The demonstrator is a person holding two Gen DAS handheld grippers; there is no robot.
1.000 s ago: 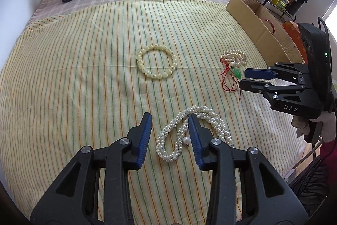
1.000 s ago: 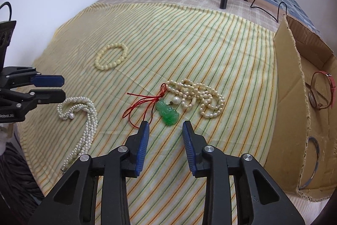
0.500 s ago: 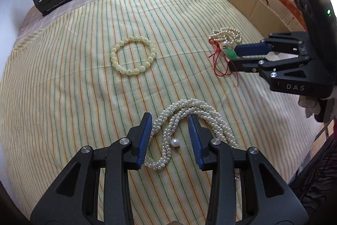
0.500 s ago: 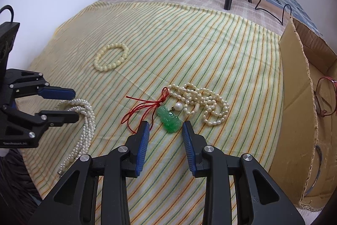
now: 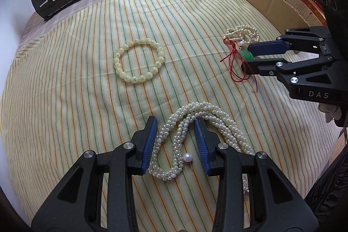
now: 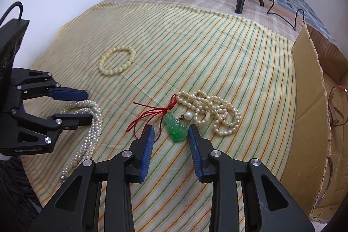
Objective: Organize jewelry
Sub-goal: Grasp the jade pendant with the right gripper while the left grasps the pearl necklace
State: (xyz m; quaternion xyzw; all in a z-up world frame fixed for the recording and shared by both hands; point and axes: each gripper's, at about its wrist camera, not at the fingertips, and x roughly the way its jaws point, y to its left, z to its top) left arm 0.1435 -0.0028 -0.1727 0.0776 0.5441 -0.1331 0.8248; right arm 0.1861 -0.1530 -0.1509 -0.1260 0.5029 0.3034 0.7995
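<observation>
A twisted white pearl necklace (image 5: 191,140) lies limp on the striped cloth (image 5: 87,101), low in the left wrist frame, its loop between the parted jaws of your left gripper (image 5: 175,142), which grips nothing. Expect it to be light, slippery and floppy; pinch the bundled strands, not the loose single pearl. In the right wrist frame's lower centre, your right gripper (image 6: 170,144) stands part open and empty astride a green jade pendant (image 6: 176,128) on red cord. A cream bead bracelet (image 5: 139,63) rests upper left.
</observation>
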